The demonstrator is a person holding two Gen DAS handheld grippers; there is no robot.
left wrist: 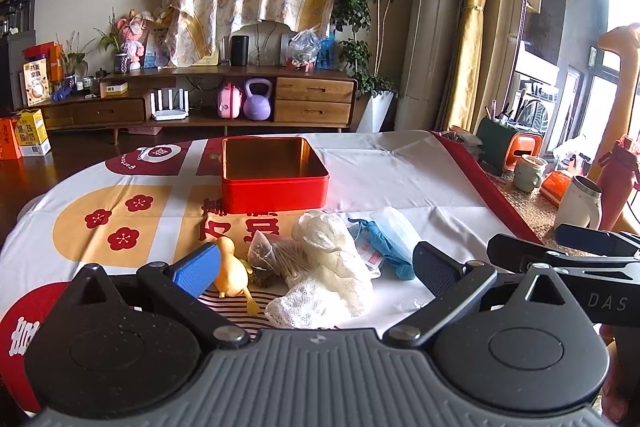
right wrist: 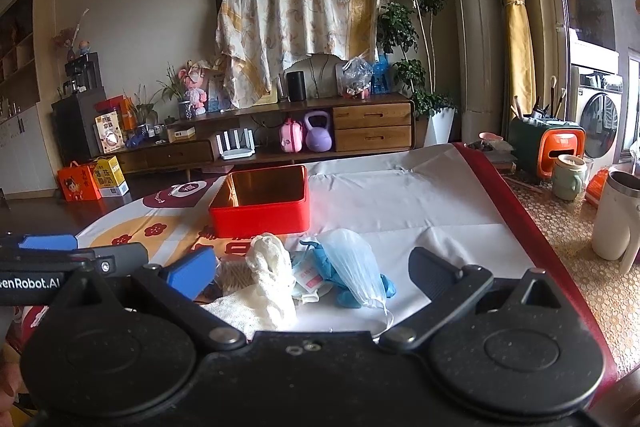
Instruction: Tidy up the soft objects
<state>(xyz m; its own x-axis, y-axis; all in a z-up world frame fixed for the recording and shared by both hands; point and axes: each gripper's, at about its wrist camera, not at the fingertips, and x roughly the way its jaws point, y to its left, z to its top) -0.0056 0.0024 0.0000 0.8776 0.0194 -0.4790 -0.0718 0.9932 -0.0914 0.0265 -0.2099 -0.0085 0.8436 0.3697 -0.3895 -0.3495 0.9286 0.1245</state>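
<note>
Both claws, left [left wrist: 316, 267] and right [right wrist: 314, 277], gape wide, holding nothing above the soft pile [left wrist: 332, 267].

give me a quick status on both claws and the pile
Left claw open, empty. Right claw open, empty. Soft pile untouched before the red tin. Nothing blocking.

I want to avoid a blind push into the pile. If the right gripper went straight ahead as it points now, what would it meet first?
Probably the soft pile just ahead: the right gripper, jaws open, points at the blue glove and the face mask lying on it. The red tin sits beyond. Depth is uncertain.
</note>
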